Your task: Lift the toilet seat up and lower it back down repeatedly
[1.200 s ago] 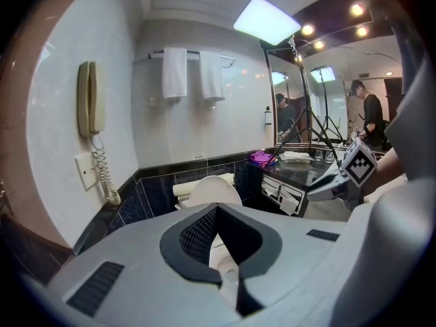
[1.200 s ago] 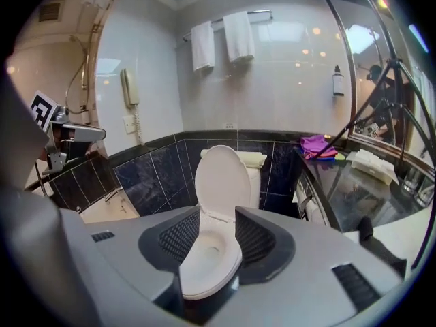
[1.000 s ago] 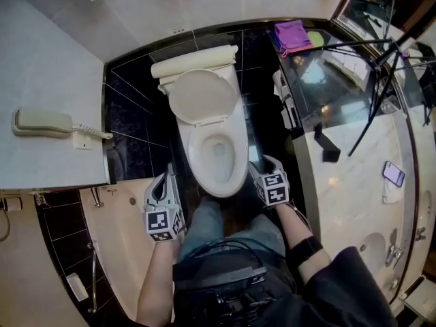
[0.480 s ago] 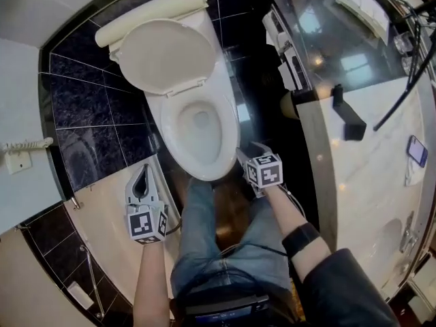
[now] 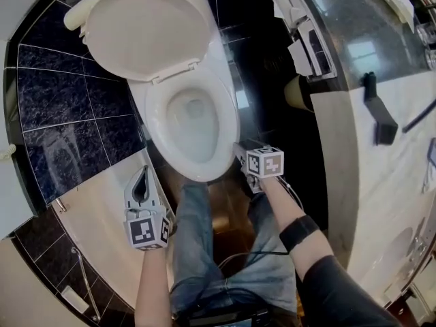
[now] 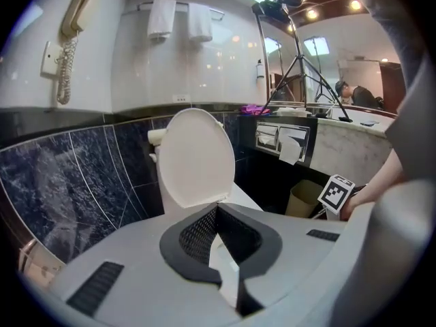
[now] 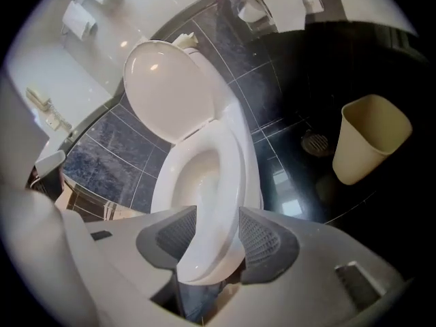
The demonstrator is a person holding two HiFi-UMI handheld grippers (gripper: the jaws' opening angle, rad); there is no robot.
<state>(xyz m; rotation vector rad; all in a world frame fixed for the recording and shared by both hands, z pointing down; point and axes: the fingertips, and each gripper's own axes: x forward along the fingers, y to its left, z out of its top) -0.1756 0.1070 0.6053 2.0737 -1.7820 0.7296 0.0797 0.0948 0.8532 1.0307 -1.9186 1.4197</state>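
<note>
The white toilet stands with its lid (image 5: 146,26) raised against the tank and its seat (image 5: 228,125) lying flat on the bowl. My right gripper (image 5: 240,154) is at the bowl's front right. In the right gripper view, the right gripper (image 7: 218,234) has the front of the seat (image 7: 231,169) between its jaws, with a pad against each side. My left gripper (image 5: 139,177) hangs left of the bowl over the beige ledge, its jaws together on nothing. The left gripper (image 6: 216,213) points at the raised lid (image 6: 196,159).
A beige waste bin (image 7: 371,138) stands on the dark floor right of the toilet, below a paper holder (image 5: 303,39). A marble counter (image 5: 381,182) runs along the right. A beige ledge (image 5: 88,210) lies at the left. The person's jeans-clad legs (image 5: 204,237) stand before the bowl.
The head camera has come lower and closer to the toilet. My right gripper has moved in onto the seat's front edge. The left gripper keeps its place beside the bowl.
</note>
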